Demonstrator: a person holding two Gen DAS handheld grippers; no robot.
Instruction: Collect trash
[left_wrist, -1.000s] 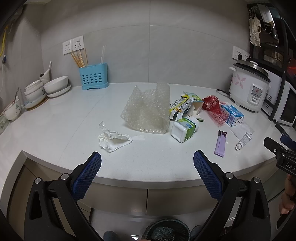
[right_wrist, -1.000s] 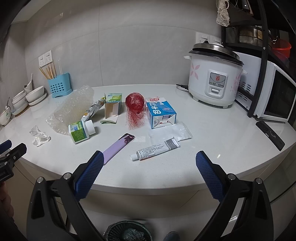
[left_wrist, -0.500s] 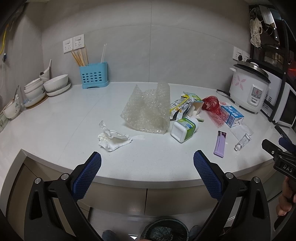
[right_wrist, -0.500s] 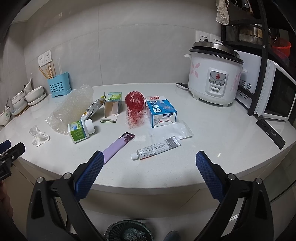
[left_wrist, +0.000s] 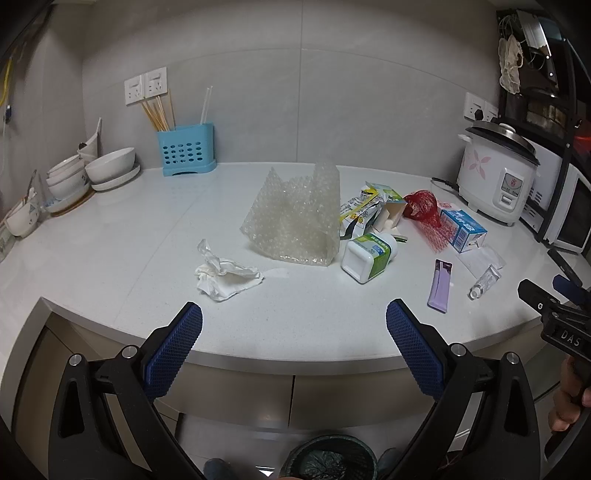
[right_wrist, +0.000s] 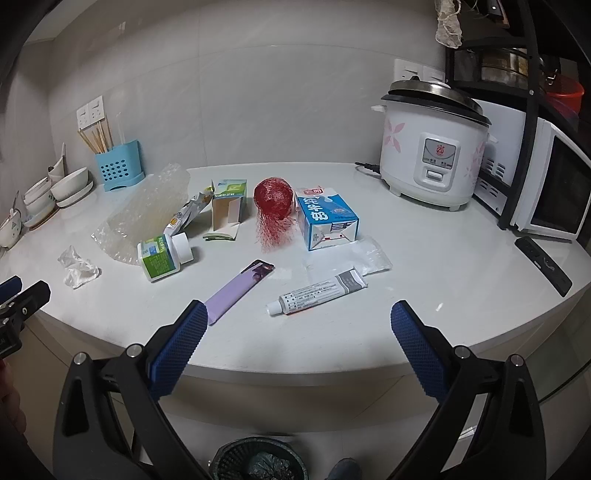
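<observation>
Both grippers (left_wrist: 294, 345) (right_wrist: 294, 343) have barely shifted, fingers wide apart and empty off the counter's (left_wrist: 110, 236) front edge, so no trash is collected yet.

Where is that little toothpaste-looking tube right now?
The tube lies flat near the counter's front edge, centre of the right wrist view, with the purple packet to its left and the clear plastic bag just behind it.

A white stone counter (left_wrist: 110, 251) runs below grey tiled walls (left_wrist: 295, 92), with pale cabinet doors (left_wrist: 240, 395) underneath.
</observation>
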